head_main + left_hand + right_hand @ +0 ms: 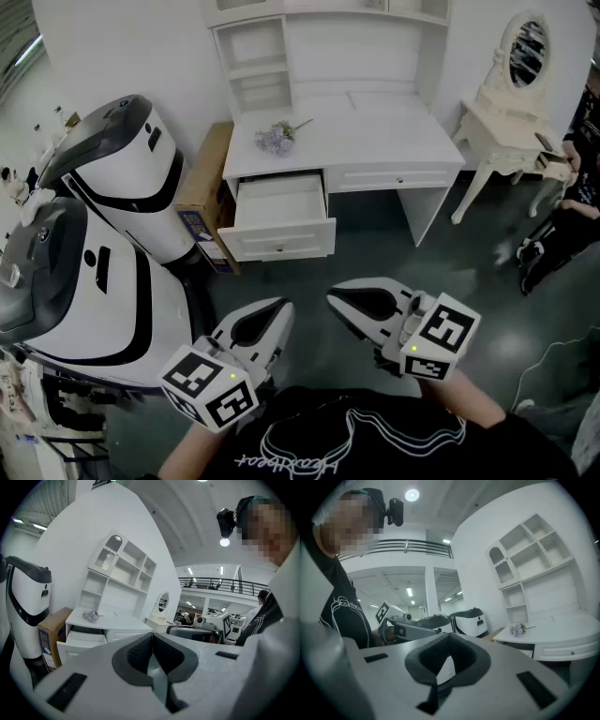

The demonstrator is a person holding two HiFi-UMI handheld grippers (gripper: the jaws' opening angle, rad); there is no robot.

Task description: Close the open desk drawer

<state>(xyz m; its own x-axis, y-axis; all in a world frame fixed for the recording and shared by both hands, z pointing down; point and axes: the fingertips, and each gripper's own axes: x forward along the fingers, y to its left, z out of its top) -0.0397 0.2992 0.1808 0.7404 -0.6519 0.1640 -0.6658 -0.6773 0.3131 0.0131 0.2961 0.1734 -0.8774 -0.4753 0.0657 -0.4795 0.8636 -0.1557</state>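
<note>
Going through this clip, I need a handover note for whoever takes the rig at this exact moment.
Left gripper: shut, holding nothing, low near the body.
Right gripper: shut, holding nothing, beside it.
Open drawer: left side of the white desk, pulled well out; the right drawer is shut.
Done: nothing yet; neither gripper touches the drawer.
Left: reach its front panel and push it flush.

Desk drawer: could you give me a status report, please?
Left gripper and right gripper shut, empty. White desk drawer open, untouched. Brown cardboard box beside it, not blocking.
</note>
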